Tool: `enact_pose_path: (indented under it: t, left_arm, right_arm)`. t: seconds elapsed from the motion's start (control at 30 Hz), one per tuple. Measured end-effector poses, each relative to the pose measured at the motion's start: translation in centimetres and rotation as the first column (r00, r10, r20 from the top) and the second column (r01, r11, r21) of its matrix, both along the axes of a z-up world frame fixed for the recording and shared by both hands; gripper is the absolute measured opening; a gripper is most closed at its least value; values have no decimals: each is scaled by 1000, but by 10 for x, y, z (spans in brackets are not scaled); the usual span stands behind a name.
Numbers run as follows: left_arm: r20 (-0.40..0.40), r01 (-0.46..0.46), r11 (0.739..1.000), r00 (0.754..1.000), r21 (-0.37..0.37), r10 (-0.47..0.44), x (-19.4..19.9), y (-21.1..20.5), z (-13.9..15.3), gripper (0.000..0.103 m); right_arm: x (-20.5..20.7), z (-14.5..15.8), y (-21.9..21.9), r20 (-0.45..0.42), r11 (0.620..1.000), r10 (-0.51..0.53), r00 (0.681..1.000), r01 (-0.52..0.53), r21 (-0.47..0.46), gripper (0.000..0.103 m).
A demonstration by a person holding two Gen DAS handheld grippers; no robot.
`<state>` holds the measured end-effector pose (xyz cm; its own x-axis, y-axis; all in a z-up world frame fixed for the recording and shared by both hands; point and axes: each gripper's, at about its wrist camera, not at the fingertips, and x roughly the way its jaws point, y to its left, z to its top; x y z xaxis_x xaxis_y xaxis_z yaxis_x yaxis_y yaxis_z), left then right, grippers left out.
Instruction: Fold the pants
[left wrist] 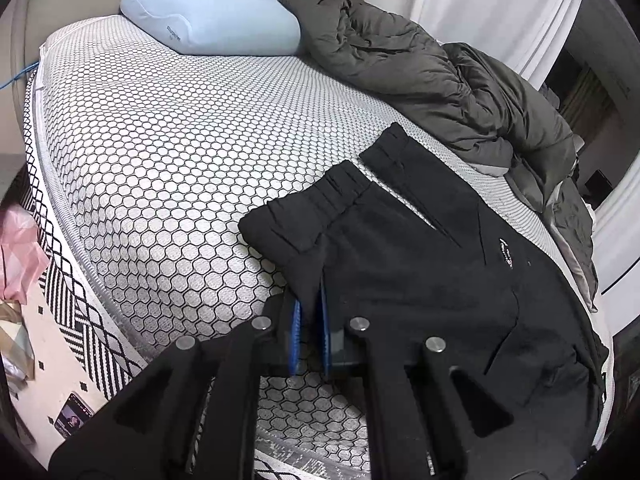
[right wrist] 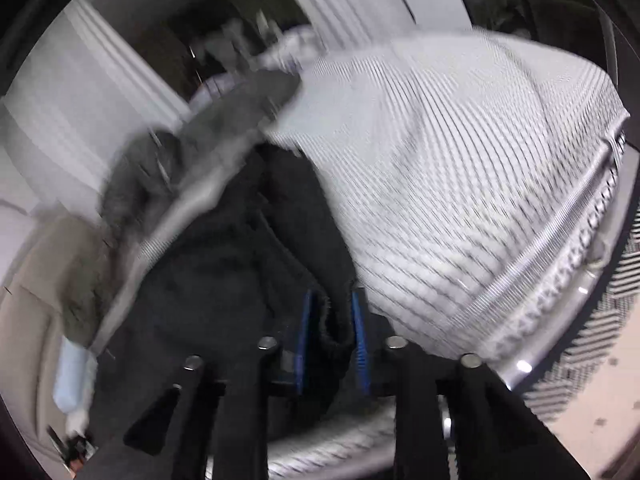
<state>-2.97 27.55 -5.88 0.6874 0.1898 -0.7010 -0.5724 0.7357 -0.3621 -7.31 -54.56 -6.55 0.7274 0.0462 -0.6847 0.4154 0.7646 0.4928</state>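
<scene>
Black pants (left wrist: 400, 248) lie on the near right part of the mattress (left wrist: 168, 152), with the elastic waistband toward the middle of the bed and one layer folded over. My left gripper (left wrist: 310, 300) is shut on the near edge of the pants, the cloth pinched between its blue pads. The right wrist view is blurred. It shows the same black pants (right wrist: 224, 264) bunched up, with a fold of them between the blue pads of my right gripper (right wrist: 332, 304), which grips it near the edge of the mattress (right wrist: 460, 184).
A pale blue pillow (left wrist: 212, 20) lies at the head of the bed. A crumpled grey duvet (left wrist: 440, 76) runs along the far right side. On the patterned rug (left wrist: 72, 312) to the left are a phone (left wrist: 74, 414) and a pink bag (left wrist: 20, 256).
</scene>
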Motion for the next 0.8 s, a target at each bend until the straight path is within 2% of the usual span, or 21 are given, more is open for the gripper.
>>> enact_pose_path:
  t: [0.07, 0.1, 0.17, 0.27, 0.37, 0.43, 0.5, 0.57, 0.6, 0.7, 0.8]
  left_arm:
    - [-1, 4, 1000, 1000, 9, -4, 2, -1, 1, 4]
    - [-1, 6, 1000, 1000, 9, -6, 1, -1, 2, 4]
    - [-2, 9, 1000, 1000, 9, -9, 2, 1, 3, 4]
    - [-7, 14, 1000, 1000, 16, -14, 1, 1, 4, 4]
    - [-10, 17, 1000, 1000, 20, -17, -1, 2, 5, 4]
    - [-11, 18, 1000, 1000, 18, -17, -1, 2, 5, 4]
    - [-11, 21, 1000, 1000, 13, -21, 0, 3, 5, 4]
    - [-13, 27, 1000, 1000, 13, -27, -1, 3, 5, 4]
    - [-14, 27, 1000, 1000, 17, -27, -1, 3, 6, 4]
    - [-22, 32, 999, 999, 19, -31, 0, 5, 5, 4]
    - [-27, 43, 999, 999, 23, -42, 2, 6, 6, 4]
  right_arm:
    - [-8, -6, -12, 36, 997, -6, 999, 3, 79, 34]
    - [-13, -7, -20, 62, 994, -20, 998, 14, 107, 35]
    - [-17, -5, -32, 84, 994, -55, 995, 46, 101, 35]
    - [-8, -3, -47, 111, 990, -26, 993, 11, 138, 35]
    - [16, 7, -53, 122, 997, 23, 992, -32, 69, 35]
    - [41, 9, -53, 95, 995, 74, 993, -79, 54, 35]
    - [64, 5, -48, 47, 990, 138, 989, -138, 15, 34]
    - [84, -2, -35, -19, 979, 195, 981, -196, -62, 25]
    - [89, -5, -29, -45, 968, 240, 970, -243, -69, 25]
    - [81, -3, -22, -54, 942, 313, 948, -317, -110, 25]
    - [68, -6, -27, -56, 920, 378, 924, -382, -84, 25]
